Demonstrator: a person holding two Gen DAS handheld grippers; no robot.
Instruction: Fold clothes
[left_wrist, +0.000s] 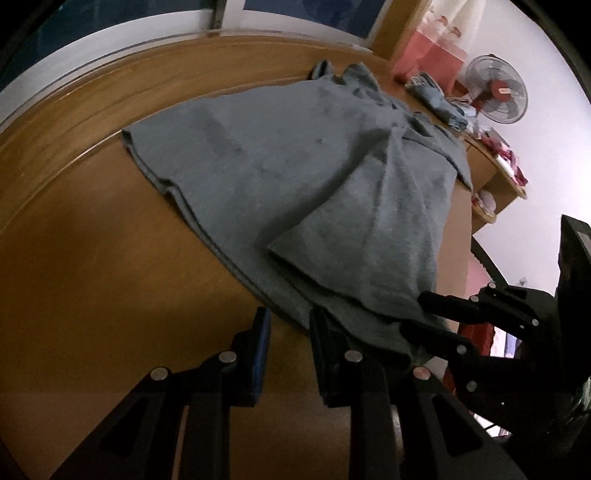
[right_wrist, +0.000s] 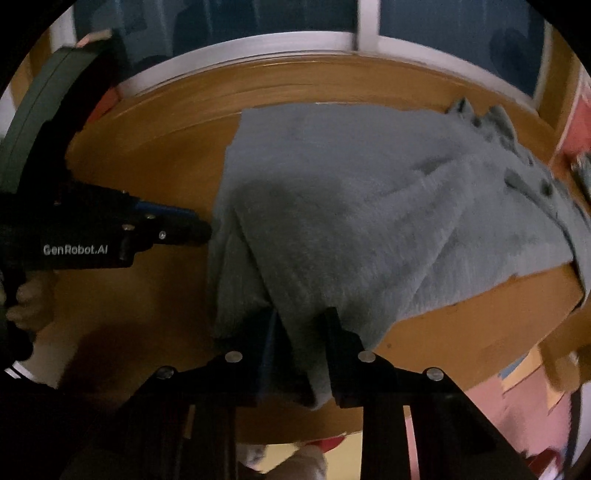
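Left wrist view: a grey-blue garment (left_wrist: 295, 177) lies spread on a wooden table (left_wrist: 92, 258), its far end bunched and its near right portion folded over on itself in a thick layer. The left gripper (left_wrist: 288, 332) sits at the garment's near edge with its jaws parted; bare table shows between the fingers, and the right-hand finger lies against or just under the cloth hem, so it is released and grips nothing. At the right edge of this view the right gripper (left_wrist: 424, 314) reaches in from the side, its fingers meeting the near corner of the folded layer; cloth passes between them. Beyond the table stand a small fan (left_wrist: 495, 92), a pink box (left_wrist: 428, 55) and a wooden shelf unit (left_wrist: 495, 177) with red items; these are well apart from the garment. Right wrist view: the same garment (right_wrist: 369, 203) covers the centre and right of the table (right_wrist: 147, 147), with a window frame (right_wrist: 258, 40) behind. The right gripper (right_wrist: 301, 332) is clenched on a fold of the cloth, which fills the gap between its two fingers and hangs down past them. The left gripper (right_wrist: 199, 225), marked with white lettering, enters from the left, its tips touching the garment's left edge; from this angle its jaw opening cannot be judged. A gloved hand (right_wrist: 26, 299) holds its handle at the lower left.
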